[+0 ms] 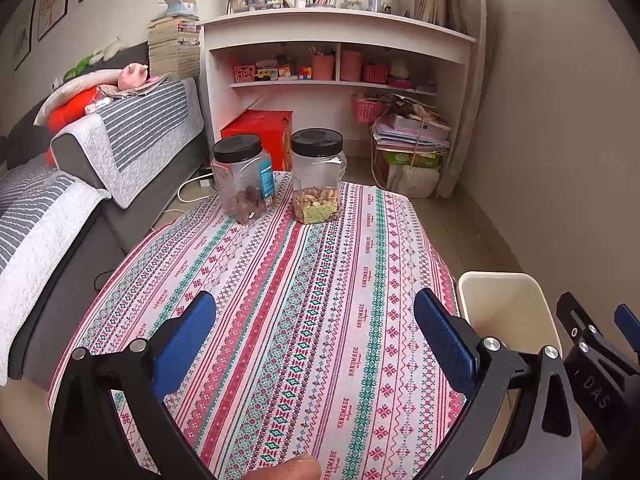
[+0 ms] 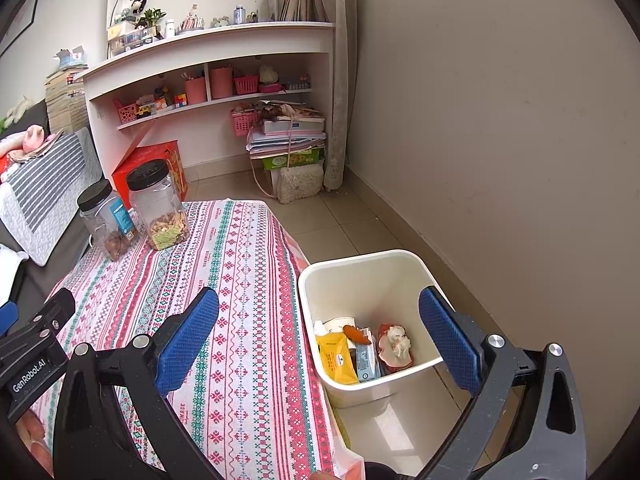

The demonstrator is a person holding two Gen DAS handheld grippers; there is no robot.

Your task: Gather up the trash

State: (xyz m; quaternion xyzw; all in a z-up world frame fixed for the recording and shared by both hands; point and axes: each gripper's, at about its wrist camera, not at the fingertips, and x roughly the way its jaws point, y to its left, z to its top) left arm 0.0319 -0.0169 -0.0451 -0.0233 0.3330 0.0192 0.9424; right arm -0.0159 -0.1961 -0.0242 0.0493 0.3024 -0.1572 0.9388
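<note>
A white trash bin [image 2: 360,270] stands on the floor at the table's right side; its rim also shows in the left wrist view [image 1: 500,280]. Inside lie a yellow packet [image 2: 335,358], a blue-white wrapper [image 2: 366,358], an orange scrap [image 2: 355,333] and a crumpled red-white wad [image 2: 395,346]. My left gripper [image 1: 316,330] is open and empty above the patterned tablecloth [image 1: 304,300]. My right gripper [image 2: 320,332] is open and empty, its gap spanning the table's edge and the bin.
Two clear jars with black lids [image 1: 244,178] [image 1: 318,176] stand at the table's far end. A grey sofa [image 1: 60,208] runs along the left. White shelves [image 1: 336,32], a red box [image 1: 260,126] and a stack of papers [image 1: 412,136] stand behind. A wall [image 2: 500,120] is at the right.
</note>
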